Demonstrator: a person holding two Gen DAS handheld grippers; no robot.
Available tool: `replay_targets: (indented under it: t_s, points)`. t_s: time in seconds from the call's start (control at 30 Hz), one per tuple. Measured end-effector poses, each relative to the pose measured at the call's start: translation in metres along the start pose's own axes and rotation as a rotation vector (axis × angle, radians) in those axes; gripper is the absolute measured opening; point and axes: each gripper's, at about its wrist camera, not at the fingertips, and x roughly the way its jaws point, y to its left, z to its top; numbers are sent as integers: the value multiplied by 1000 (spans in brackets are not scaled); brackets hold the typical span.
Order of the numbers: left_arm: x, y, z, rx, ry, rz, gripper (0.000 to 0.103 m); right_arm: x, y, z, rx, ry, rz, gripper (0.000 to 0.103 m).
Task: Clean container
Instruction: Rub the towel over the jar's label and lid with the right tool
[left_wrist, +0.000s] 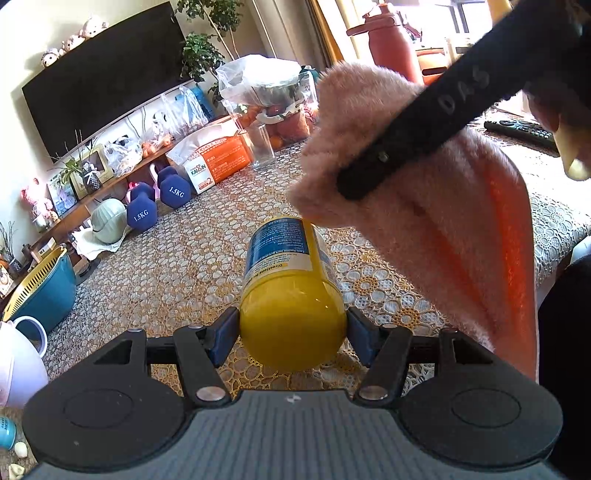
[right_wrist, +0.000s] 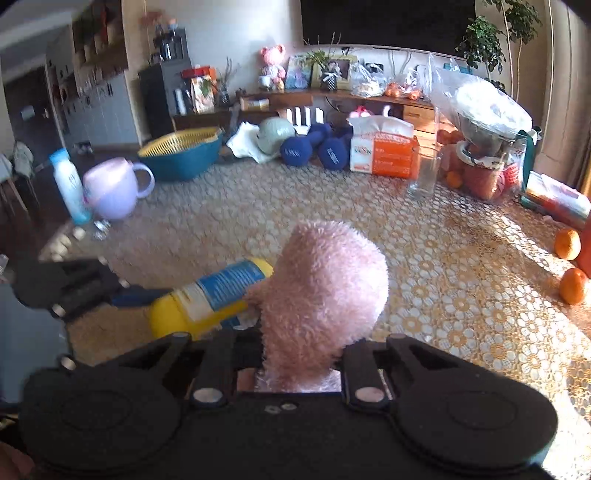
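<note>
Living room setup, lace tablecloth (right_wrist: 461, 295) over a big table, sun pouring in from the right side.

Going left to right along the far edge: a white and blue bottle (right_wrist: 68, 186) standing upright, a lilac mug (right_wrist: 110, 188) just beside it (can't see if anything's in it), then a teal basin (right_wrist: 181, 158) with a yellow strainer nested inside, which looks empty from here. Past that are blue dumbbells (right_wrist: 317, 149), an orange tissue box (right_wrist: 384, 149), an empty clear glass (right_wrist: 423, 173), and a clear jar (right_wrist: 484, 162) stuffed with orange fruit, plastic bag draped on top. Two loose tangerines (right_wrist: 570, 264) sit near the right edge.

Now the action. The left gripper (left_wrist: 293, 328) has its jaws clamped on the bottom end of a yellow bottle (left_wrist: 288, 280), holding it out sideways above the tablecloth, top end pointing away. Makes sense to me: pinning the base leaves the label and upper half free to wipe. Can't tell if there's anything inside, it's opaque.

The right gripper (right_wrist: 299, 354) has its jaws pinching a fluffy pink cloth (right_wrist: 325, 291), bunched so a fat wad sticks out front. That wad is pressing on the far end of the bottle, right where the cap would be, so I'd guess the top is getting scrubbed.
</note>
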Motion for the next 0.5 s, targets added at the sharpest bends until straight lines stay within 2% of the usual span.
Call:
replay_targets:
  t_s: [0.2, 0.3, 0.5]
  points:
    - [-1, -5, 5, 26, -10, -7, 62, 0, 24, 14, -36, 9, 217, 18]
    - [0, -6, 5, 37, -1, -5, 62, 14, 36, 14, -94, 35, 193, 18]
    - [0, -1, 7, 24, -6, -13, 62, 30, 12, 21, -30, 37, 135, 18]
